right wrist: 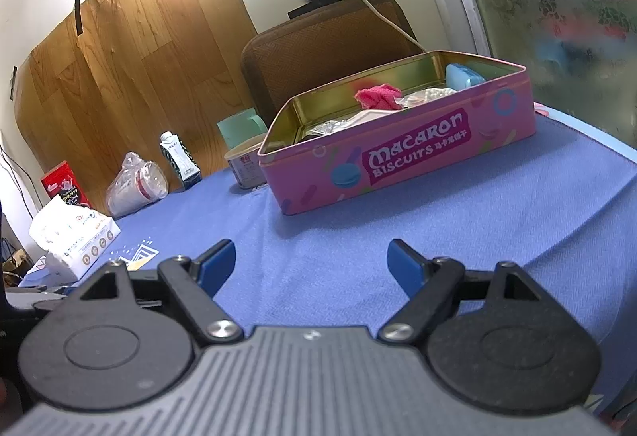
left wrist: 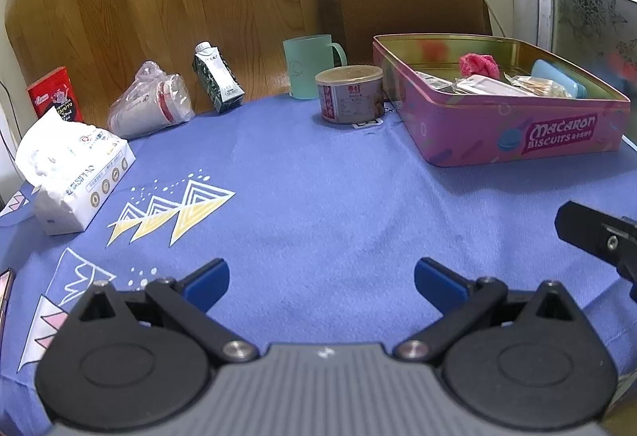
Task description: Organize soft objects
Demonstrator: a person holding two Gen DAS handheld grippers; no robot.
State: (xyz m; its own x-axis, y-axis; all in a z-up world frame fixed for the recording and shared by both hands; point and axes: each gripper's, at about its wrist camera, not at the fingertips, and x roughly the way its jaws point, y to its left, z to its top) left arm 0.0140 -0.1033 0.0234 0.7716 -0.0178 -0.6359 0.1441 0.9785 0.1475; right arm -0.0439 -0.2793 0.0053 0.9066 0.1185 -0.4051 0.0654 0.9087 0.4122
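Inside the pink tin [left wrist: 517, 141], well beyond both wide-open, empty tongs [left wrist: 321, 280] [right wrist: 311, 264], lies seemingly a pink cloth [left wrist: 477, 65].

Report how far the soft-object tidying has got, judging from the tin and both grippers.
Looks done: a pink cloth lies inside the open Macaron Biscuits tin, among packets. In hand: nothing; the left gripper and right gripper are both open and empty above the blue tablecloth. Possibly left: the tissue pack near the table's left edge.
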